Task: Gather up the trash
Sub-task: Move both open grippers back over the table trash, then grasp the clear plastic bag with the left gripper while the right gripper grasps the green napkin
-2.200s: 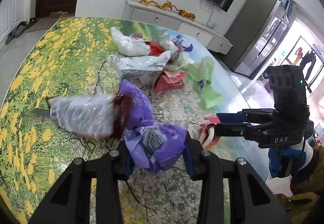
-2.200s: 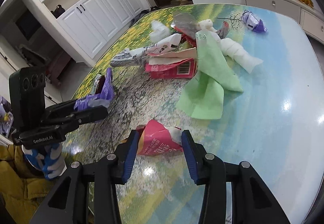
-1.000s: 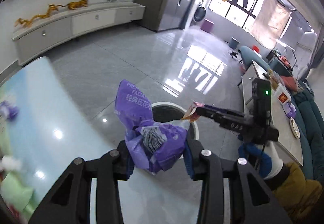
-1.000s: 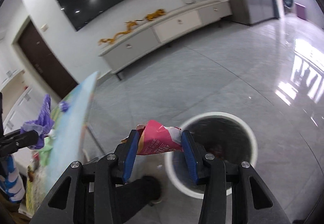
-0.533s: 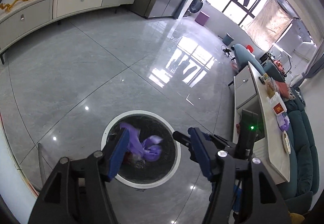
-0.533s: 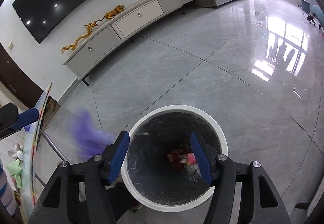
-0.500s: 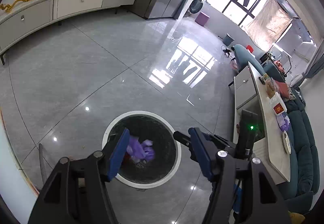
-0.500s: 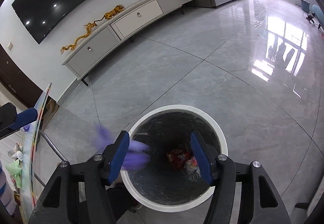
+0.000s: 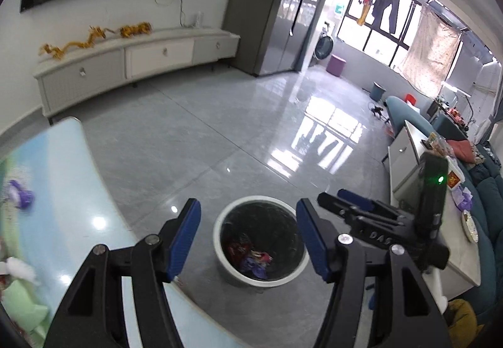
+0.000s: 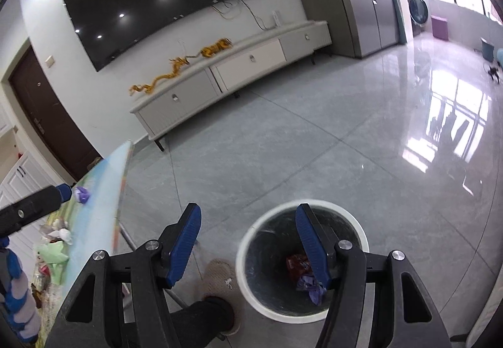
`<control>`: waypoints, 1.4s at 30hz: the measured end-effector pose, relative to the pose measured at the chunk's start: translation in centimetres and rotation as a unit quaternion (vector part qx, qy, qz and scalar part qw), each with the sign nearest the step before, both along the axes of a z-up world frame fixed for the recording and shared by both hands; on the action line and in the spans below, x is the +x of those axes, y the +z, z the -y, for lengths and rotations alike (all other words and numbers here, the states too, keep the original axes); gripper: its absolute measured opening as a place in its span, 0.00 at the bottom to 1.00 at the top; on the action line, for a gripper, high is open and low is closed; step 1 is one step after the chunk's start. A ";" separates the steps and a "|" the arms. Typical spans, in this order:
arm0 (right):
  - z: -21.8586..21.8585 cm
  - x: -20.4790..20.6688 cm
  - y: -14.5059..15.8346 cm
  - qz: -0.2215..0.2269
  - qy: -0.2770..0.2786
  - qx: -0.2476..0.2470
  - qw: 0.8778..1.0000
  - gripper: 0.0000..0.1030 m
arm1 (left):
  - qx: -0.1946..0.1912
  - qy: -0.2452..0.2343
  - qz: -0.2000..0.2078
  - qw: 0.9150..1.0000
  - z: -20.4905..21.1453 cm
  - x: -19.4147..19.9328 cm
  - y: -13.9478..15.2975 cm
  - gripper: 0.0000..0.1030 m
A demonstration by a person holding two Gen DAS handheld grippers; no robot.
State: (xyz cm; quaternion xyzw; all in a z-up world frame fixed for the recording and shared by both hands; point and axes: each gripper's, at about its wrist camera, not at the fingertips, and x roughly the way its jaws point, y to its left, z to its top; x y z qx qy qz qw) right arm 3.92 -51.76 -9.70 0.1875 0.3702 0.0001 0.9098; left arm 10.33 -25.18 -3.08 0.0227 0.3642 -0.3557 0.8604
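A round white-rimmed trash bin (image 9: 223,266) stands on the grey floor; it also shows in the right wrist view (image 10: 248,282). Inside lie the purple wrapper (image 10: 309,285) and red wrappers (image 10: 295,263). My left gripper (image 9: 248,234) is open and empty above the bin. My right gripper (image 10: 248,238) is open and empty, above the bin's left rim; it shows from the side in the left wrist view (image 9: 342,198). More trash lies on the table (image 9: 63,165): a small purple wrapper (image 9: 19,195) and green paper (image 9: 22,304).
The table edge (image 10: 121,187) runs along the left. A person's foot in a slipper (image 10: 218,282) stands beside the bin. A white TV cabinet (image 10: 232,64) lines the far wall. A sofa and side table (image 9: 471,222) are to the right.
Both grippers carried wrappers from the table to the bin, opened and dropped them in. Since then both views have tilted up and turned back toward the table.
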 end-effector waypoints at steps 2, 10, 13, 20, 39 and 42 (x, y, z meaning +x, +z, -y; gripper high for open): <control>-1.5 -0.3 2.0 0.017 0.012 -0.008 1.000 0.59 | -0.002 0.011 0.020 1.000 -2.1 -1.1 1.0 0.59; -8.7 -1.2 8.3 0.075 0.072 -0.035 0.994 0.59 | -0.006 0.053 0.076 0.996 -11.2 -5.0 3.6 0.59; -11.1 -1.1 9.5 0.087 0.100 -0.043 0.990 0.59 | -0.013 0.075 0.081 0.994 -15.2 -5.9 3.9 0.59; -17.5 -0.4 11.4 0.096 0.169 -0.055 0.979 0.59 | -0.015 0.136 0.069 0.988 -23.7 -6.7 2.5 0.59; -31.3 3.3 6.1 0.032 0.342 -0.062 0.937 0.59 | -0.018 0.311 -0.026 0.950 -42.2 -1.2 -2.5 0.59; -32.7 4.6 5.1 0.025 0.361 -0.060 0.930 0.59 | -0.019 0.324 -0.049 0.945 -42.9 1.0 -3.3 0.59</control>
